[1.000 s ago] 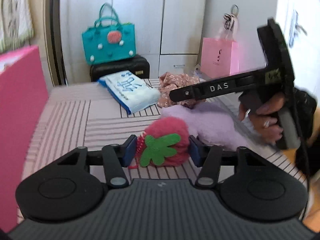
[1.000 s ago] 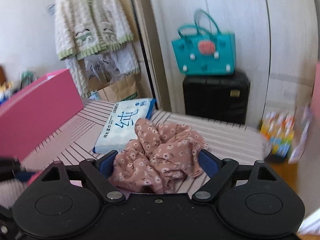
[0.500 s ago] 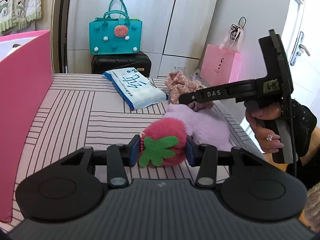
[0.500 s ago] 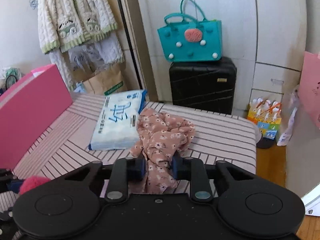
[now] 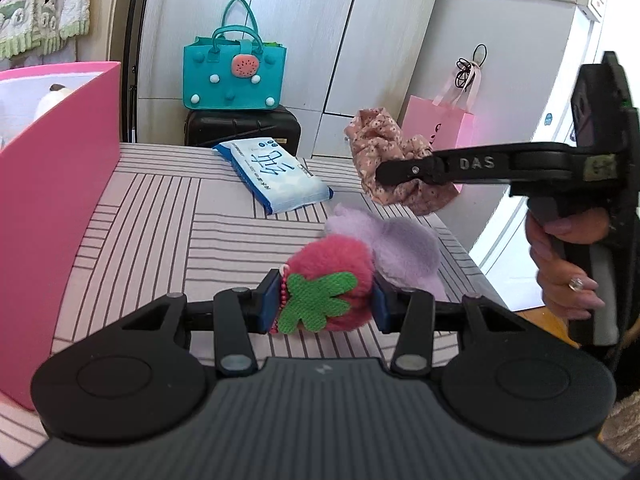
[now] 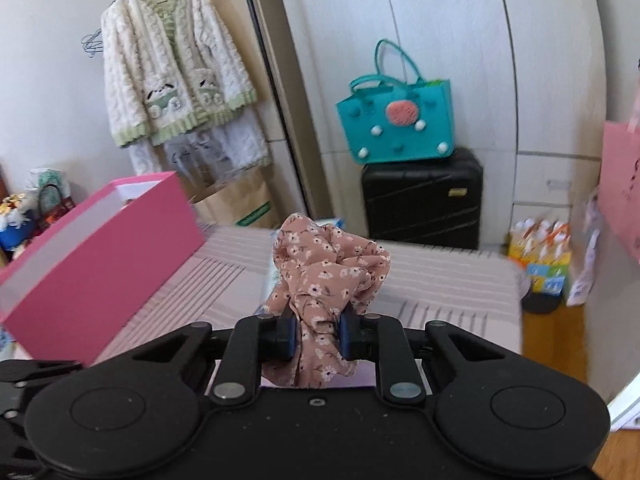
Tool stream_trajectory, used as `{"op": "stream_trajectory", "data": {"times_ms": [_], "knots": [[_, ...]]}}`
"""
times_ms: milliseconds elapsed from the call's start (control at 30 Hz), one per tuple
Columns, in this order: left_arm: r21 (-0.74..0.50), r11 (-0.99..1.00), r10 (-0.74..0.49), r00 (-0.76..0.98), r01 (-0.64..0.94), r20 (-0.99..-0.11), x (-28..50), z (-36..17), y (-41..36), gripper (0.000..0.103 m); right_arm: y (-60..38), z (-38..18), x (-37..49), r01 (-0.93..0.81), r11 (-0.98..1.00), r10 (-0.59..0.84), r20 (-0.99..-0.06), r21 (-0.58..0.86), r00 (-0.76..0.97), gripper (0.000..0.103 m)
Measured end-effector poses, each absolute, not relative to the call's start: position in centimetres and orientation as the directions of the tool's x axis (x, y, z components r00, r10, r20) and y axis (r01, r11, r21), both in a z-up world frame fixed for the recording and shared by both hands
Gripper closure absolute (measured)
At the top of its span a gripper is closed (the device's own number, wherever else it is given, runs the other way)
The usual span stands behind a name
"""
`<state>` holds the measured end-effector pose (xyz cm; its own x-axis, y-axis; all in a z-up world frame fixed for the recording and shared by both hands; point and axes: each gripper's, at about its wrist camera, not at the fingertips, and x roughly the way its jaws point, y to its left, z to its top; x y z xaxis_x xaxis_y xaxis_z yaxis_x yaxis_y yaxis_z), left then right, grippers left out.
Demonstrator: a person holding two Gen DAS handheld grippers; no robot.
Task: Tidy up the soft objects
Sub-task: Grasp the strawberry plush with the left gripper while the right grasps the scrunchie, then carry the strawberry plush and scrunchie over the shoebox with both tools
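My left gripper (image 5: 323,302) is shut on a pink plush strawberry (image 5: 330,274) with a green felt leaf, held just above the striped table (image 5: 168,224). My right gripper (image 6: 318,334) is shut on a pink floral fabric scrunchie (image 6: 326,268) and holds it lifted off the table; it also shows in the left wrist view (image 5: 384,160), hanging from the right gripper's fingers (image 5: 404,172). A lilac plush (image 5: 400,246) lies on the table behind the strawberry. A pink box (image 5: 52,184) stands open at the left, also seen in the right wrist view (image 6: 100,256).
A blue-white tissue pack (image 5: 274,174) lies at the far middle of the table. Beyond the table stand a black suitcase (image 5: 240,130) with a teal bag (image 5: 234,76) on it and a pink paper bag (image 5: 438,128). The table's right edge runs close by the lilac plush.
My right gripper closed on the floral scrunchie and lifted it off the table. My left gripper kept its hold on the strawberry and rose a little.
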<state>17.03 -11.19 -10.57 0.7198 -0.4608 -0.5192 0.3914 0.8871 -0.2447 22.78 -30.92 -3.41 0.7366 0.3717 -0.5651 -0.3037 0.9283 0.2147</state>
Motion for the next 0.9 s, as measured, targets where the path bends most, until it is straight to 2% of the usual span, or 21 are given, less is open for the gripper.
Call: {"op": "stream_trajectory", "data": {"times_ms": [467,900], "knots": [[-0.278,0.858,-0.506,0.619,0.431,-0.601,15.4,-9.9,-9.6,0.059,-28.7,-4.0,17.6,-0.322,0.860,0.510,-0.631,0.396,0.585,0.079],[-0.246,0.845,-0.506,0.562,0.474,-0.654,13.9,-7.7,-6.9,0.059,-26.1,-2.5,13.2,-0.389,0.853,0.517,-0.670,0.349,0.533,0.078]]}}
